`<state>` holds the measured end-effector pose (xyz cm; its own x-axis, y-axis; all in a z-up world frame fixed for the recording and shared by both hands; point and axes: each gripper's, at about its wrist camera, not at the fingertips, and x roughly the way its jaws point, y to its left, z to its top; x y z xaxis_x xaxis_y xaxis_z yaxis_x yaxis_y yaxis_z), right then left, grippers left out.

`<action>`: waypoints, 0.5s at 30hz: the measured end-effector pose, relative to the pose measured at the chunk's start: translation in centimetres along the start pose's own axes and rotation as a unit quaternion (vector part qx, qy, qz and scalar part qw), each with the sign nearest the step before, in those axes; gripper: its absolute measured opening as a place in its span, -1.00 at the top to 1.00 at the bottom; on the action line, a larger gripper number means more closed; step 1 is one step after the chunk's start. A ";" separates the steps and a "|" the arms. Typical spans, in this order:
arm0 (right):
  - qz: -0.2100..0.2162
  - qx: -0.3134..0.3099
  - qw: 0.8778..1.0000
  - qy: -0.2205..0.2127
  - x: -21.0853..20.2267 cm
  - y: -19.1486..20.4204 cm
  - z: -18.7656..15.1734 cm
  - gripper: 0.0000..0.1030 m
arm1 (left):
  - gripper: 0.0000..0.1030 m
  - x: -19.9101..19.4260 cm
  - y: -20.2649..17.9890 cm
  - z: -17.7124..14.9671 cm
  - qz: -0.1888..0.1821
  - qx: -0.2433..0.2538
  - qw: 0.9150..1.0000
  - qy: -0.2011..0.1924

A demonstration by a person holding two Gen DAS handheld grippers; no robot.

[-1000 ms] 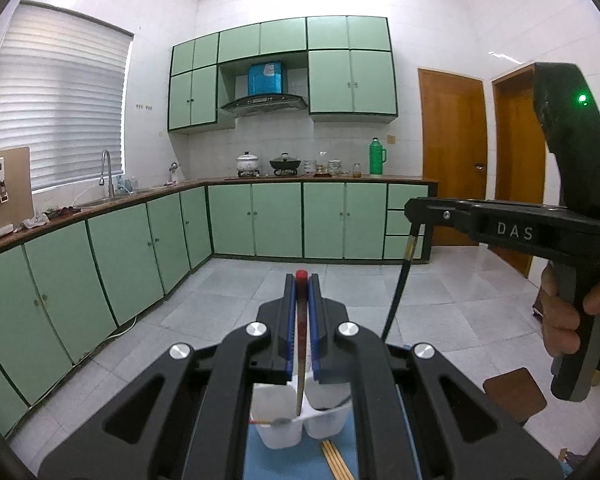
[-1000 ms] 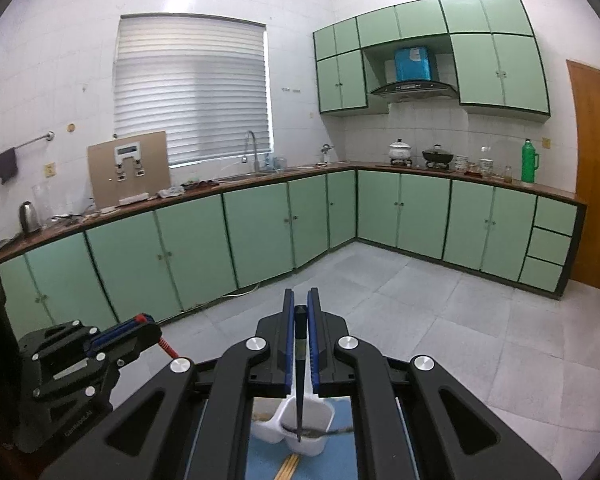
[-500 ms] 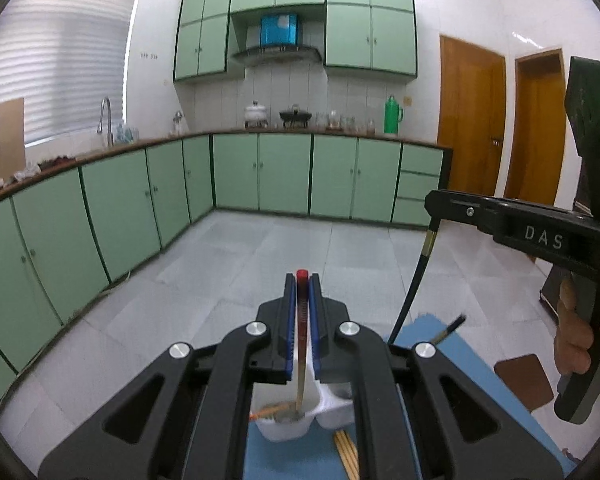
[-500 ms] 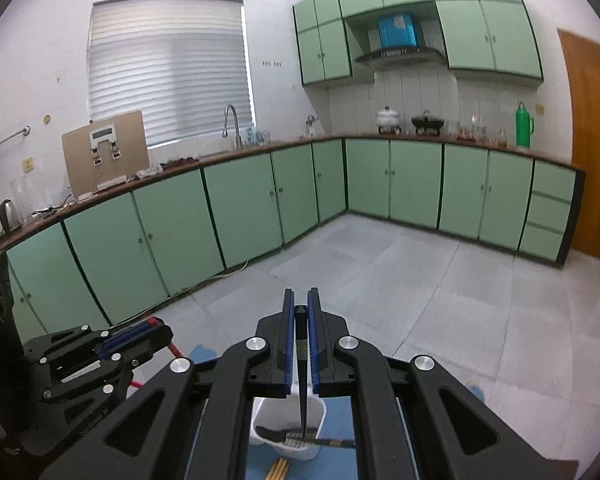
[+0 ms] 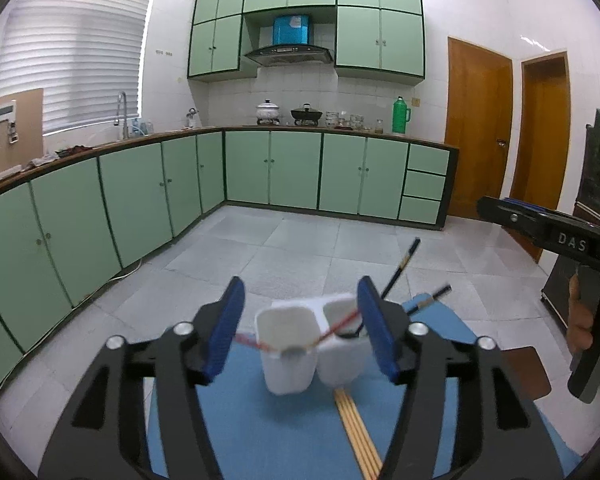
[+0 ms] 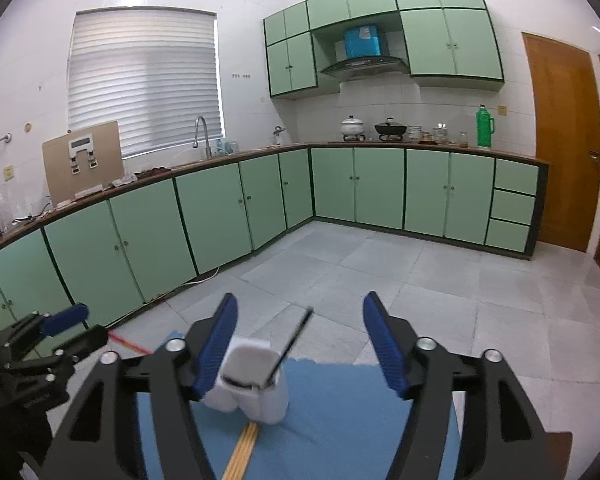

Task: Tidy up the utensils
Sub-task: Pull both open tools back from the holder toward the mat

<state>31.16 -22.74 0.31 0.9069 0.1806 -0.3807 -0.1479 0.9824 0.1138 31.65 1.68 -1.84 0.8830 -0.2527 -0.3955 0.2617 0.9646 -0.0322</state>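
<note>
Standing on the blue mat (image 5: 260, 432), the white two-compartment holder (image 5: 288, 344) carries a red-handled utensil (image 5: 336, 326) lying across its rims and black chopsticks (image 5: 400, 266) leaning out of the far cup; bamboo chopsticks (image 5: 358, 432) lie flat just beside its base; left gripper (image 5: 300, 320) jaws have just been opening, now wide, gripping nothing; right gripper (image 6: 296, 344) likewise opened wide, empty, holder (image 6: 252, 384) beneath.

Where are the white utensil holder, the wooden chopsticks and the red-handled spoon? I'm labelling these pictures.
white utensil holder (image 5: 286, 372), left wrist view, front wall.
wooden chopsticks (image 5: 358, 432), left wrist view, mid-length.
red-handled spoon (image 5: 336, 327), left wrist view, handle.
</note>
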 end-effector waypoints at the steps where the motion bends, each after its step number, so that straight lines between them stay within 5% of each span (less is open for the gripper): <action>1: -0.003 0.001 1.000 0.001 -0.8 0.0 -0.9 -0.41 | -0.22 -0.8 0.0 -0.8 0.000 -0.003 1.000 0.000; 8: -0.027 0.005 0.999 0.023 -4.4 0.7 -7.6 -0.84 | -0.38 -3.8 -0.2 -7.6 0.006 -0.019 0.999 0.050; 15: -0.048 0.016 0.995 0.081 -5.4 1.4 -14.3 -0.88 | -0.48 -4.7 0.3 -14.5 0.022 -0.026 0.993 0.110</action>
<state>20.41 -21.68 -10.62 0.8399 0.0941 -0.5345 -0.0492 0.9940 0.0977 21.93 4.22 -13.35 0.7844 -0.1941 -0.5891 0.1999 0.9782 -0.0562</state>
